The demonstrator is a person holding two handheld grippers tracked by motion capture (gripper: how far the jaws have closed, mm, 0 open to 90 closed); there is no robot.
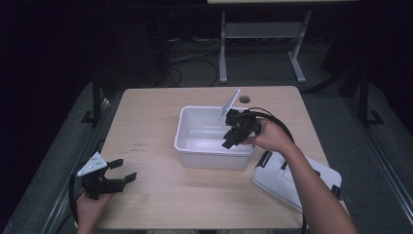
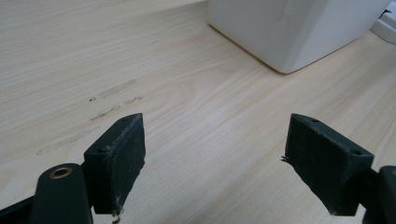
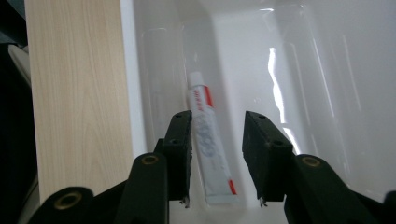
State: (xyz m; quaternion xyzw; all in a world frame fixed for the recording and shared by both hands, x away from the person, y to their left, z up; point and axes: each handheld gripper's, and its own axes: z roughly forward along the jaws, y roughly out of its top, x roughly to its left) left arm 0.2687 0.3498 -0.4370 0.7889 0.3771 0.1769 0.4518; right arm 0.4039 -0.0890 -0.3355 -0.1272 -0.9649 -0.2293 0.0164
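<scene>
Below the right hand-held gripper [image 3: 217, 158], one white toothpaste tube [image 3: 208, 140] lies flat on the floor of the single white bin [image 1: 192, 127], apparently just set down, the narrowly parted jaws straddling it without touching. Beside that gripper, one lid [image 1: 287, 178] rests on the counter [image 1: 156, 141]. Well apart, the left hand-held gripper [image 1: 122, 170] waits wide open and empty.

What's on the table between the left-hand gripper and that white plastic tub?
Nothing but bare wood. In the left gripper view, pale tabletop with a few faint scuff marks runs from the open left gripper to the white plastic tub.
</scene>
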